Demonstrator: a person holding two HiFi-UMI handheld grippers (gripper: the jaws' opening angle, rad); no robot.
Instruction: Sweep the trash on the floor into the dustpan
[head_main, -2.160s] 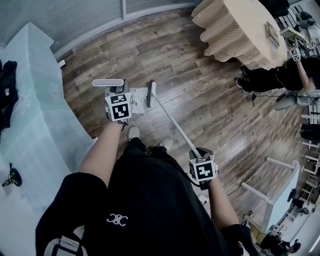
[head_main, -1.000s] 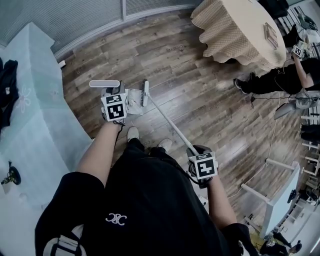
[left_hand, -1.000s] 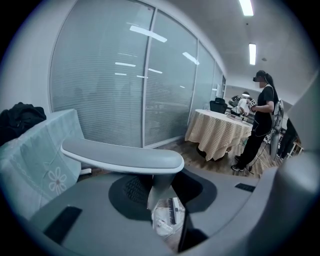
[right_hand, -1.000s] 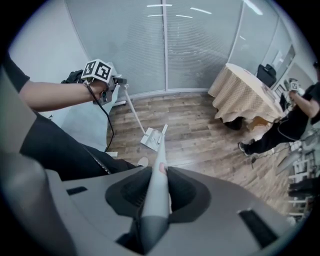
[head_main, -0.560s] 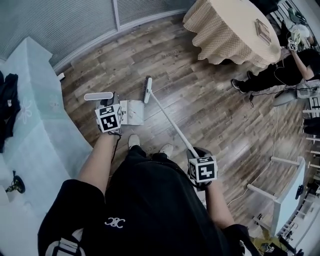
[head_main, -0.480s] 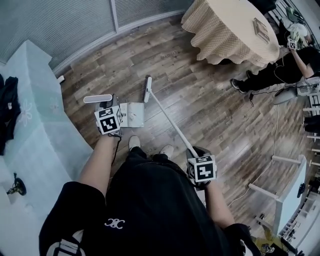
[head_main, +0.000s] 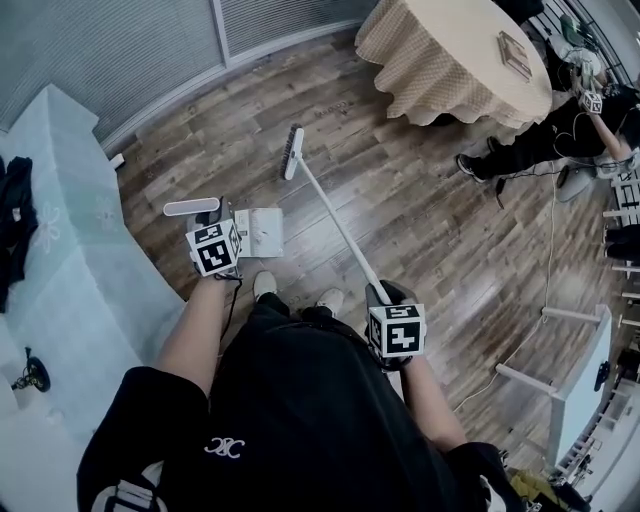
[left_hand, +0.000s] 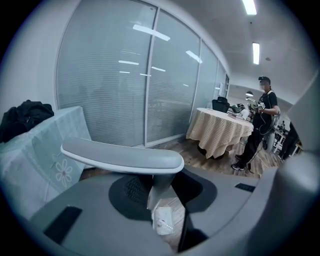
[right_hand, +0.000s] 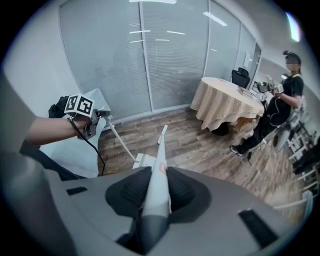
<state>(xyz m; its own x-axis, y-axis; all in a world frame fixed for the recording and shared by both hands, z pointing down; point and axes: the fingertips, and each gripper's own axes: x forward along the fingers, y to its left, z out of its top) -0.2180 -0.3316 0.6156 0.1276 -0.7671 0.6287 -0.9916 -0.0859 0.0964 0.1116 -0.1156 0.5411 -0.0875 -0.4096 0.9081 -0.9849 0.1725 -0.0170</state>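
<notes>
A white dustpan (head_main: 258, 232) stands on the wood floor in front of the person's feet. My left gripper (head_main: 221, 216) is shut on the upright stem (left_hand: 160, 186) of its handle, just under the grey top bar (left_hand: 122, 155). My right gripper (head_main: 379, 294) is shut on the white broom stick (right_hand: 156, 186), which slants away to the narrow broom head (head_main: 292, 152). That head rests on the floor well beyond the dustpan, apart from it. The right gripper view shows the dustpan (right_hand: 142, 161) to the left of the stick. I can make out no loose trash on the floor.
A table under a pale blue cloth (head_main: 60, 230) runs along the left, close to the dustpan. A round table with a beige cloth (head_main: 450, 55) stands at the back right, with a person (head_main: 545, 145) beside it. A cable (head_main: 545, 270) and a white frame (head_main: 570, 365) lie at the right.
The broom head, which lay against the dustpan's edge a second ago, has swung away over the floor and now lies clear of it. Both grips are unchanged.
</notes>
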